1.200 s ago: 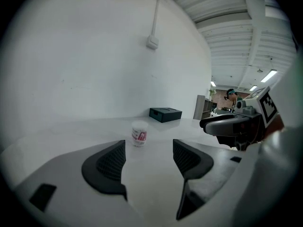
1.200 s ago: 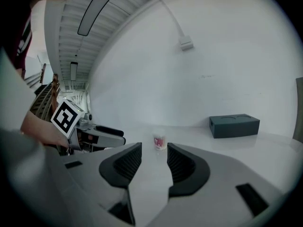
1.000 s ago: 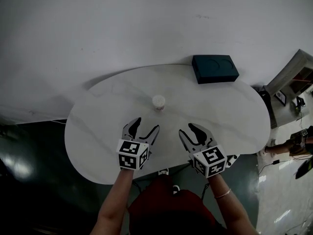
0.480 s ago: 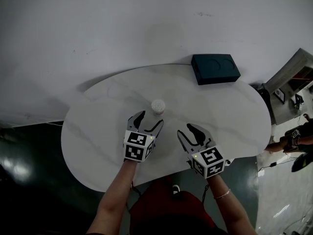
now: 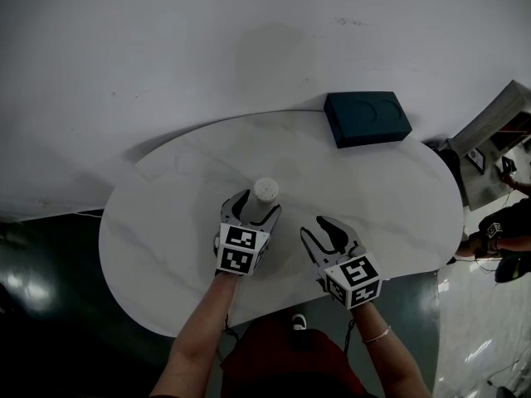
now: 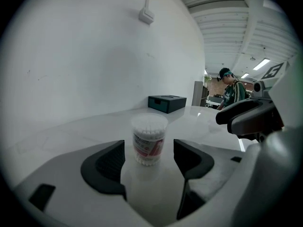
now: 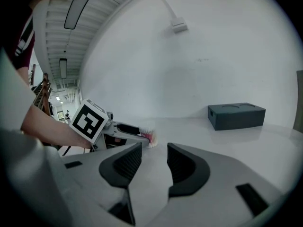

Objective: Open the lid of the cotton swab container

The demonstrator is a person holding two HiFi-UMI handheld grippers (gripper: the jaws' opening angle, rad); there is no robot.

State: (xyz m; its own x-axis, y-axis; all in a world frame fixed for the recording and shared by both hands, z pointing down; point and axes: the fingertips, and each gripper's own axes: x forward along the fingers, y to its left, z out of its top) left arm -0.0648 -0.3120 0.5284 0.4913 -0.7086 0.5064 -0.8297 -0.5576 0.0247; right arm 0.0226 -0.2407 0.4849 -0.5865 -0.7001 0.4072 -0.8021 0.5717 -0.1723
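The cotton swab container [image 5: 265,190] is a small clear tub with a white lid and a red label, upright on the white oval table [image 5: 166,222]. My left gripper [image 5: 258,206] is open, with one jaw on each side of the tub's near side. In the left gripper view the cotton swab container [image 6: 148,140] stands between the left gripper's [image 6: 149,151] jaws, with a gap on both sides. My right gripper [image 5: 318,229] is open and empty, a little to the right of the tub and nearer to me. In its view the right gripper [image 7: 155,157] faces the cotton swab container [image 7: 149,136].
A dark teal box [image 5: 367,118] sits at the table's far right edge, against the white wall; the box [image 6: 166,102] also shows in the left gripper view. A person [image 6: 232,89] stands off to the right, beyond the table. The table's front edge is just behind both grippers.
My left gripper has moved forward to the container, and its jaws now flank it. The right gripper has shifted only slightly and stays open.
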